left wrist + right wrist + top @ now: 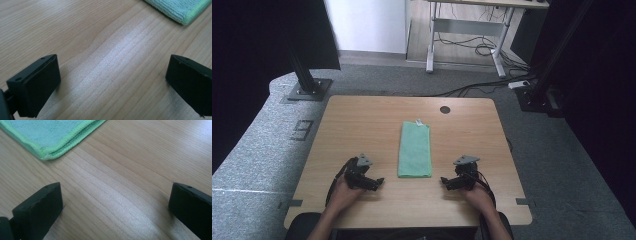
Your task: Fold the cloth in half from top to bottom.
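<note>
- Grippers: left gripper (373, 181) and right gripper (451, 182) both rest low on the table (362, 120), jaws spread wide, nothing between them.
- Cloth (415, 149): green, folded into a long strip, lies flat mid-table between the two grippers, near but not touching either.
- Handling, my guess: light, soft, limp, grippy pile; layers may slide apart. Pinch the near corners (47, 155) through all layers.
- Small white tag (418, 121) at far end; no readable writing.
</note>
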Tool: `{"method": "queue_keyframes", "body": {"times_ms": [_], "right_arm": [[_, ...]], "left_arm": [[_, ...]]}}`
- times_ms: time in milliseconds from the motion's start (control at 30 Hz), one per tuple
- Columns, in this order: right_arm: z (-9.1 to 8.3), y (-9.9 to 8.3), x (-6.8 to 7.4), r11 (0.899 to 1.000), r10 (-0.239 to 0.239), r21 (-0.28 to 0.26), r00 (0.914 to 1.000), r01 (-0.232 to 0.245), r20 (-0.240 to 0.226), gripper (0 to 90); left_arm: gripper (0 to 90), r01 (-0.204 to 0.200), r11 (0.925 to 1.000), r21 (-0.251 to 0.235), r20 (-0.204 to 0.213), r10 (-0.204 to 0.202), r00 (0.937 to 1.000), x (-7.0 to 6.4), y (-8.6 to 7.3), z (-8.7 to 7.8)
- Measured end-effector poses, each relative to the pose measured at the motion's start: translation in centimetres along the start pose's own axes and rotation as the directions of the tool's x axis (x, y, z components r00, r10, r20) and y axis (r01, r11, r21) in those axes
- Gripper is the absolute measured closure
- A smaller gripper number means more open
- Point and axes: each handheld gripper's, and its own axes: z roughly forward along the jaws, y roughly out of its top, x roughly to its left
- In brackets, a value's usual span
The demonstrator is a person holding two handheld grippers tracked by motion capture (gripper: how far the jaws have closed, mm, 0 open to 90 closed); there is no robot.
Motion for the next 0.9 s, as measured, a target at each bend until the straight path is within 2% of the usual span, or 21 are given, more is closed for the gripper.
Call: {"method": "queue_keyframes", "body": {"times_ms": [433, 667, 800, 900], "right_arm": [[0.0, 0.3, 0.1, 1.000, -0.003, 0.020, 1.0000, 0.003, -0.007, 0.4], [0.2, 1.2, 0.4, 1.000, 0.000, -0.002, 0.9997, 0.000, -0.025, 1.1], [0.4, 2.3, 0.5, 1.000, 0.008, -0.027, 0.9993, -0.009, -0.037, 1.1], [0.7, 3.1, 0.9, 0.999, 0.010, -0.037, 0.9990, -0.011, -0.043, 1.1]], "left_arm": [[0.0, 0.006, 0.9999, 0.013, 0.002, -0.006, 1.0000, -0.1, 0.6, 0.2], [0.0, 0.008, 0.9985, -0.055, 0.015, -0.007, 0.9999, -0.6, 3.0, 0.4], [0.0, -0.012, 0.9976, -0.069, 0.022, 0.014, 0.9997, -1.2, 4.5, 1.1], [0.0, -0.029, 0.9974, -0.066, 0.028, 0.031, 0.9991, -1.9, 5.6, 2.2]]}}
